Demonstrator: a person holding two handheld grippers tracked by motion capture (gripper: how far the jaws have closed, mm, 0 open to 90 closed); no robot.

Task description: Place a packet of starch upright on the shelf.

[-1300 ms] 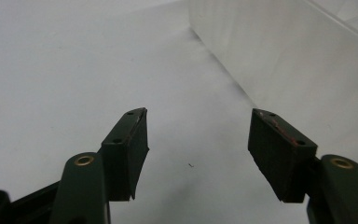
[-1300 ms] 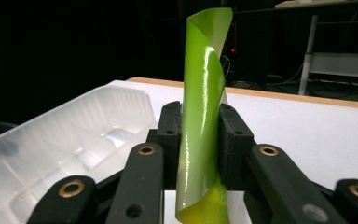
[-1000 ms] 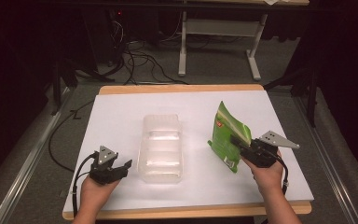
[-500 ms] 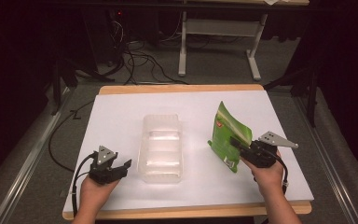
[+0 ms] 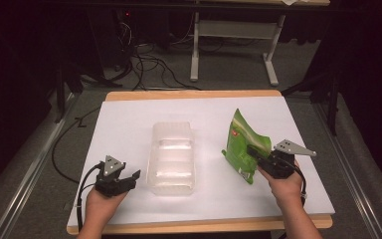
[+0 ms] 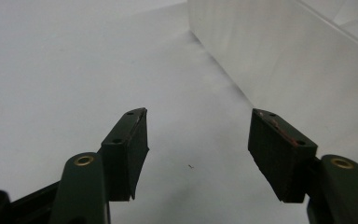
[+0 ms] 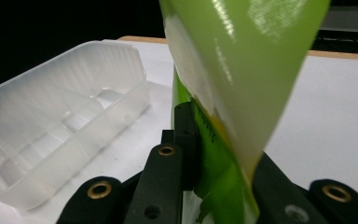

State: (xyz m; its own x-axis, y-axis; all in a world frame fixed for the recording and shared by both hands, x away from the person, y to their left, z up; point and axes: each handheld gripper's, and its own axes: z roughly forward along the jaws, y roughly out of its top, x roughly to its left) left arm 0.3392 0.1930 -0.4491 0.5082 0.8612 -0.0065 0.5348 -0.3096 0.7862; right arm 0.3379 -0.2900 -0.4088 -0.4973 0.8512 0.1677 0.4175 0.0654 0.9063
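Left hand (image 5: 99, 206): at the near left edge of the desk (image 5: 129, 124), forearm entering from below.

Left tongs (image 5: 129, 178): black, resting low over the white desk top, jaws spread wide and holding nothing. Grey three-cornered plate on top; black cable loops off the desk's left side. In the left gripper view the tongs (image 6: 198, 140) show bare white surface between the jaws, with the tray's (image 6: 284, 60) wall just beyond the right jaw, apart from it.

Right hand (image 5: 284, 186): at the near right of the desk.

Right tongs (image 5: 252, 151): black, grey plate on top, jaws closed on the lower part of the bag (image 5: 243, 144). In the right gripper view the tongs (image 7: 214, 140) clamp the green film from both sides.

Bag: green, glossy, a small red mark near its top. Held tilted, top leaning away from the person, right of the tray. Whether its lower edge touches the desk cannot be told. The bag (image 7: 242, 60) rises and twists above the jaws in the right gripper view.

Tray (image 5: 173, 157): clear plastic, oblong, ribbed inside, at mid-desk between the two tongs, long side running away from the person. Empty as seen in the right gripper view (image 7: 51, 126).

Floor (image 5: 229, 64): grey, beyond the desk, with black cables (image 5: 149, 64) and a white table frame (image 5: 234, 45).
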